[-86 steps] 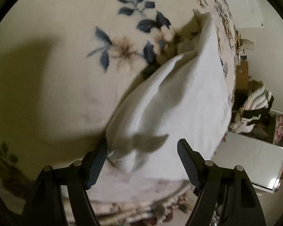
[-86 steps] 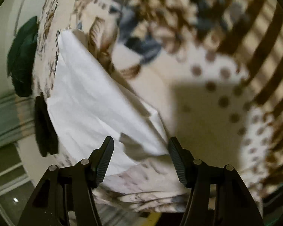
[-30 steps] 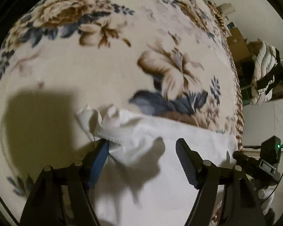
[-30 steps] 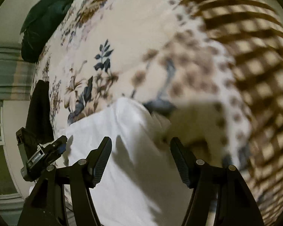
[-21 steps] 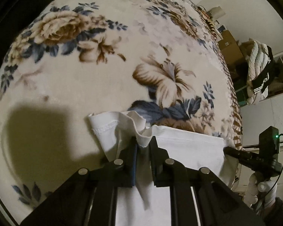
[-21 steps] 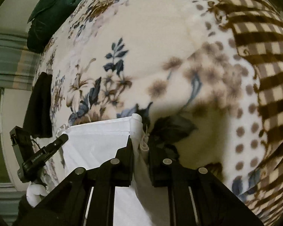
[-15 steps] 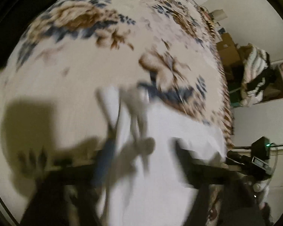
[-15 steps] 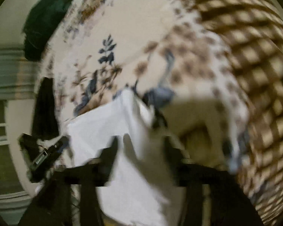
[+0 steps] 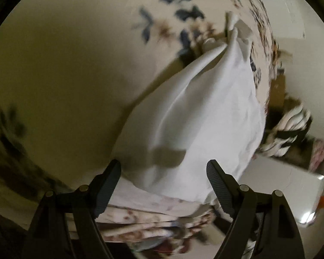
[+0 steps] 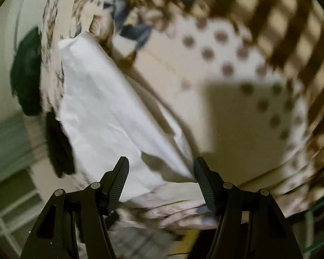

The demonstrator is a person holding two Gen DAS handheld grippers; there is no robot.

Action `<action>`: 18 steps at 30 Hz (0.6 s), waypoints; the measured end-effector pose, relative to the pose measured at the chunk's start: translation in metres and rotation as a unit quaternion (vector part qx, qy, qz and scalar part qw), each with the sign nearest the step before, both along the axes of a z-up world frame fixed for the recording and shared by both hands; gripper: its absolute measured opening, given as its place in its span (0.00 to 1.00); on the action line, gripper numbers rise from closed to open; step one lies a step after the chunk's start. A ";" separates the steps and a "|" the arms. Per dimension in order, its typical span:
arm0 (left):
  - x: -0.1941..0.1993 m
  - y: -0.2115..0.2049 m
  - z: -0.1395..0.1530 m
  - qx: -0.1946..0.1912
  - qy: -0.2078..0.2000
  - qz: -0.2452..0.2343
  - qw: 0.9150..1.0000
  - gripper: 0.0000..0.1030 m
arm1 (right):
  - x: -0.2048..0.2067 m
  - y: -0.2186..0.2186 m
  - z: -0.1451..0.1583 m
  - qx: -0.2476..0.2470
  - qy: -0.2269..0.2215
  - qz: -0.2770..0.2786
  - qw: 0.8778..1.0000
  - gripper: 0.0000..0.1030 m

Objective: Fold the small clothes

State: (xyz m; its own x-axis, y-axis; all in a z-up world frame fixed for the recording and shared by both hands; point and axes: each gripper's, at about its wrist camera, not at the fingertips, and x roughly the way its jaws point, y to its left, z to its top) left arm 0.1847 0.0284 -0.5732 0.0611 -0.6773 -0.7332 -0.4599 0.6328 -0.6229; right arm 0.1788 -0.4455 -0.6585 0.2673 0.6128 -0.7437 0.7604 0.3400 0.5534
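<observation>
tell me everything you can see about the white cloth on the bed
The white cloth is plain, thin fabric, softly creased, lying as a long strip on the floral blanket near its edge. Its far end bunches into a small crumpled tip; the near end lies flat. It rests only on the blanket. Both grippers' jaws stand open just short of it, their shadows falling on its near end, neither touching it. Motion blur hides seams and hems.

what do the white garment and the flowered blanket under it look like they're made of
White garment: thin woven cloth, probably cotton, matte; it shows soft creases and folds in both views.
Flowered blanket: looks like plush fleece, matte, with a soft-edged printed pattern and thick layered edges; motion blur leaves the pile uncertain.
</observation>
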 end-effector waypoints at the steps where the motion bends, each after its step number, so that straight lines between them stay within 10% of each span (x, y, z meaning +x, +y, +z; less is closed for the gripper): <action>1: -0.001 -0.002 -0.005 -0.007 0.003 0.011 1.000 0.78 | -0.002 0.004 -0.005 0.009 -0.002 -0.008 1.000 0.63; 10: -0.010 -0.016 -0.027 -0.014 0.006 0.113 0.993 0.74 | -0.035 0.017 -0.029 0.054 -0.007 -0.106 0.993 0.63; 12: -0.013 -0.019 -0.022 0.005 -0.001 0.118 0.993 0.54 | -0.037 0.017 -0.033 0.054 -0.017 -0.116 0.992 0.62; 13: -0.014 -0.018 -0.020 0.011 -0.003 0.120 0.993 0.38 | -0.035 0.018 -0.032 0.039 -0.026 -0.114 0.992 0.58; 15: -0.015 -0.019 -0.011 0.028 -0.017 0.119 0.992 0.26 | -0.030 0.022 -0.031 0.017 -0.026 -0.107 0.994 0.11; 18: -0.010 -0.028 0.004 0.050 -0.044 0.103 0.992 0.19 | -0.026 0.027 -0.016 -0.010 -0.027 -0.100 0.995 0.07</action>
